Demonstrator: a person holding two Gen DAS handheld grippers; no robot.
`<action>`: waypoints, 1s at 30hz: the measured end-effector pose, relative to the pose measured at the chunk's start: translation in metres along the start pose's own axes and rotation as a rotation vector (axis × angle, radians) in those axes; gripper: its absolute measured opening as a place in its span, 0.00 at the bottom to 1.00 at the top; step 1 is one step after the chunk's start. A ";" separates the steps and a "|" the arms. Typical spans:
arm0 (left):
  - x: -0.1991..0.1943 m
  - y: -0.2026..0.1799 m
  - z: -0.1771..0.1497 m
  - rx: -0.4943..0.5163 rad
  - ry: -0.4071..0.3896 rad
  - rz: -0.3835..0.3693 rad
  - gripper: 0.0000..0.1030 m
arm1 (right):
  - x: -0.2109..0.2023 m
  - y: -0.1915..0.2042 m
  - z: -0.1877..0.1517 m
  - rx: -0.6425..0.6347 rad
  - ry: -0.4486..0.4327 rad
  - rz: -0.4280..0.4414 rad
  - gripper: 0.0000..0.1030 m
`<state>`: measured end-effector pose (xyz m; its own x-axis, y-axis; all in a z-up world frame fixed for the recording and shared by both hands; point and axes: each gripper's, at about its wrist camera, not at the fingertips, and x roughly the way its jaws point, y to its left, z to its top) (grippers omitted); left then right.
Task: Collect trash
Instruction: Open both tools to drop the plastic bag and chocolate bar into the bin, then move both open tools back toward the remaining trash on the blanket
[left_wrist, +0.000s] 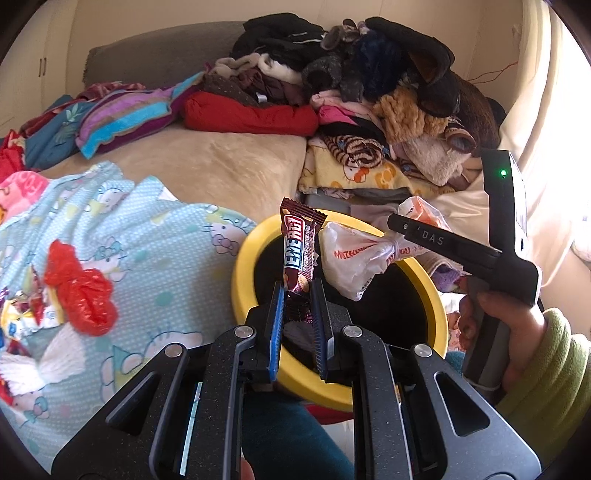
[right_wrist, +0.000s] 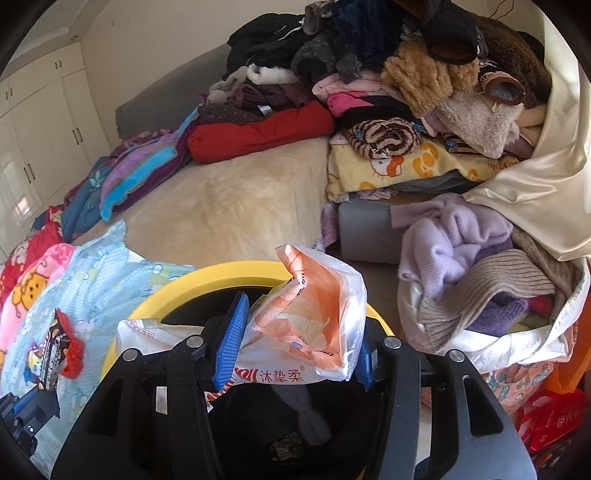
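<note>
While both jaws pinch an energy bar wrapper (left_wrist: 298, 246) and plastic bag (right_wrist: 314, 317), yellow-rimmed bin (left_wrist: 246, 254) holds dark scraps.

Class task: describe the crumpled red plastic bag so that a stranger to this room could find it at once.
Start at the yellow-rimmed bin beside the bed, then look left across the pale blue cartoon-cat blanket spread there. The red plastic bag lies on that blanket beside a small heap of sweet wrappers. It alone is plain, glossy, bright red and scrunched into a lump.

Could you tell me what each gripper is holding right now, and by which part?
Left gripper: Energy bar wrapper, pinched at its bottom end. Right gripper: white-orange plastic bag, clamped across its middle.
</note>
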<state>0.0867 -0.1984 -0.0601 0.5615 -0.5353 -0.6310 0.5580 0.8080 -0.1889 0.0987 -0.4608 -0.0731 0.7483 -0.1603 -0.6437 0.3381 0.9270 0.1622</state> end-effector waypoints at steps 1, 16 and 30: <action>0.003 -0.001 0.001 -0.001 0.003 -0.004 0.09 | 0.001 -0.001 0.000 -0.003 -0.001 -0.005 0.47; 0.010 0.013 0.004 -0.095 -0.034 0.043 0.87 | -0.009 -0.010 0.009 0.081 -0.025 0.031 0.71; -0.024 0.037 0.004 -0.139 -0.106 0.102 0.89 | -0.027 0.029 0.009 0.025 -0.026 0.125 0.73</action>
<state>0.0962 -0.1572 -0.0493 0.6762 -0.4657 -0.5709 0.4093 0.8818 -0.2345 0.0937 -0.4323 -0.0447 0.7999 -0.0533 -0.5977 0.2551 0.9318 0.2582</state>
